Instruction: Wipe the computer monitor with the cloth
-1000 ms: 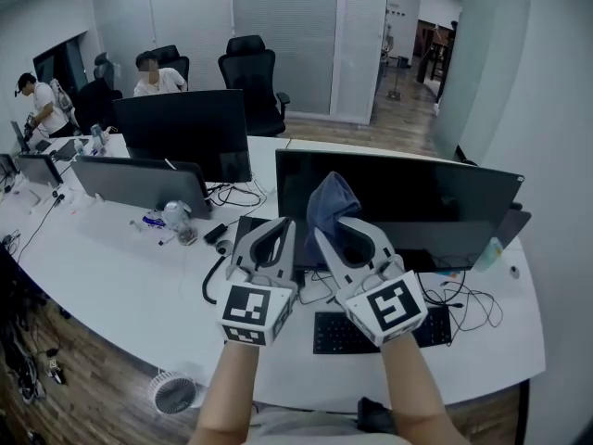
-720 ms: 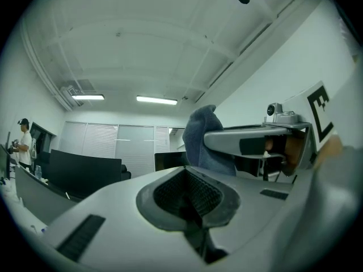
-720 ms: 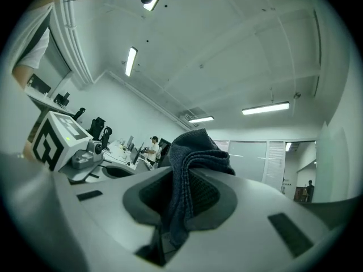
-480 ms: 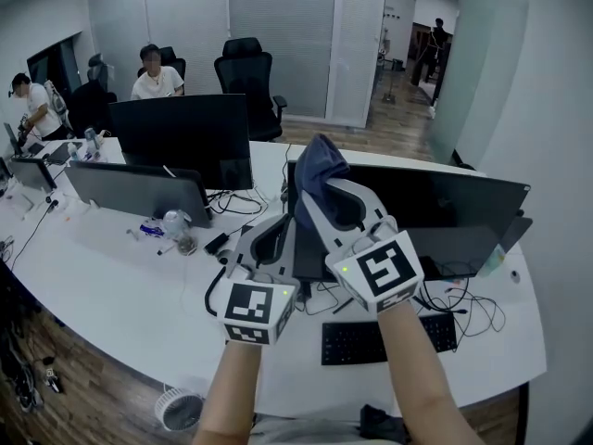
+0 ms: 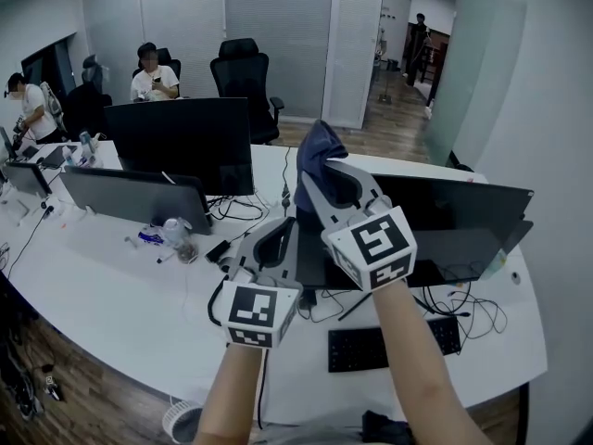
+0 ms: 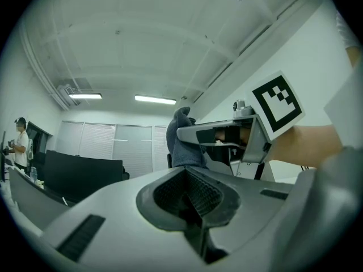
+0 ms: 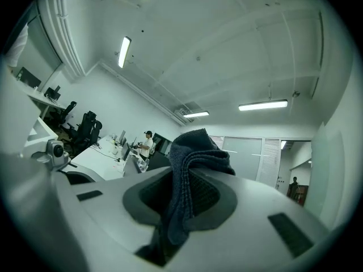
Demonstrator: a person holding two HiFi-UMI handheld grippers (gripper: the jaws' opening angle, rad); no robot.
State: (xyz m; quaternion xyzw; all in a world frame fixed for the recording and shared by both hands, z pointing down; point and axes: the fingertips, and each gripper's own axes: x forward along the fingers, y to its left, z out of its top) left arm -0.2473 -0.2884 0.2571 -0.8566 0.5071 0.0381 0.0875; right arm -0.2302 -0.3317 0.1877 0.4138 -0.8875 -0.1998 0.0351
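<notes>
**A:** What state do we record for each tool?

**B:** We record the right gripper (image 5: 313,176) clamped on the dark blue cloth (image 5: 319,148), which bunches up above the jaw tips. The left gripper (image 5: 278,235) has its jaws together with nothing between them. It sits lower, just beside the right.

**A:** Where do we locate the cloth?

**B:** We locate it raised at the upper left corner of the computer monitor (image 5: 463,216) on the white desk (image 5: 120,290). We cannot confirm contact with the screen.
</notes>
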